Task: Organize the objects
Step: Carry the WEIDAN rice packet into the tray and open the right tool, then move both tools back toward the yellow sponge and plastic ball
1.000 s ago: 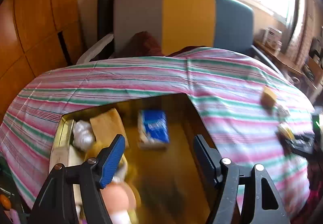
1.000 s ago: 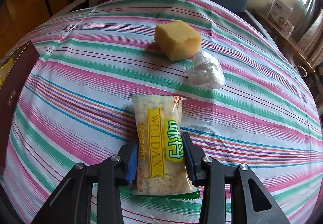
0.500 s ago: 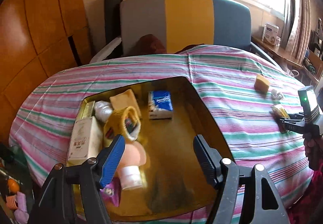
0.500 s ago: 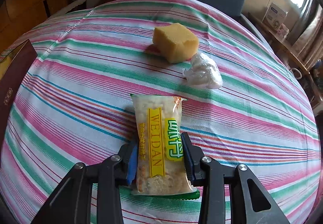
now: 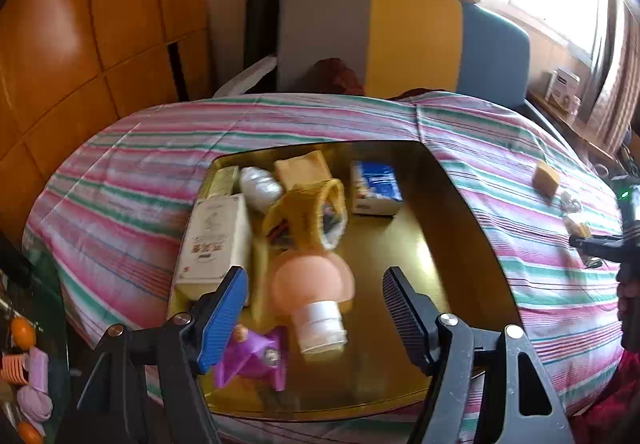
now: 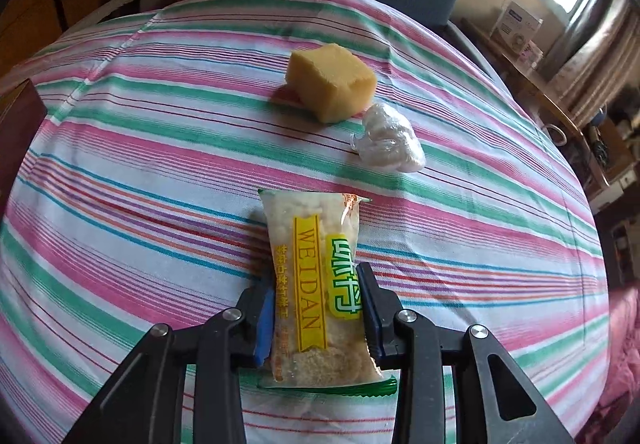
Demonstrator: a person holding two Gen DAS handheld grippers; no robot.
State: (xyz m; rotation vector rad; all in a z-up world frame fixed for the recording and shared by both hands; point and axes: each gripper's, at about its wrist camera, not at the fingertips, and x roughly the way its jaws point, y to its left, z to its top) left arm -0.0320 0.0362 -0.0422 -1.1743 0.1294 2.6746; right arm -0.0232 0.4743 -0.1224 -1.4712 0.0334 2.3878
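Observation:
My right gripper is shut on a yellow-labelled snack packet, its pads pressing both long sides just over the striped cloth. Beyond it lie a yellow sponge block and a crumpled clear plastic wad. My left gripper hangs open and empty above a gold tray. The tray holds a pink bottle with a white cap, a yellow knitted pouch, a blue tissue pack, a white box and a purple toy. The right half of the tray floor is bare.
The striped tablecloth covers a round table. A grey, yellow and blue chair back stands behind it. In the left wrist view the right gripper shows at the right edge, near the sponge. The tray's dark outer wall is at far left.
The left wrist view has drawn back from the tray, so more of its contents and near rim show. The right gripper has stayed on the snack packet with almost no movement.

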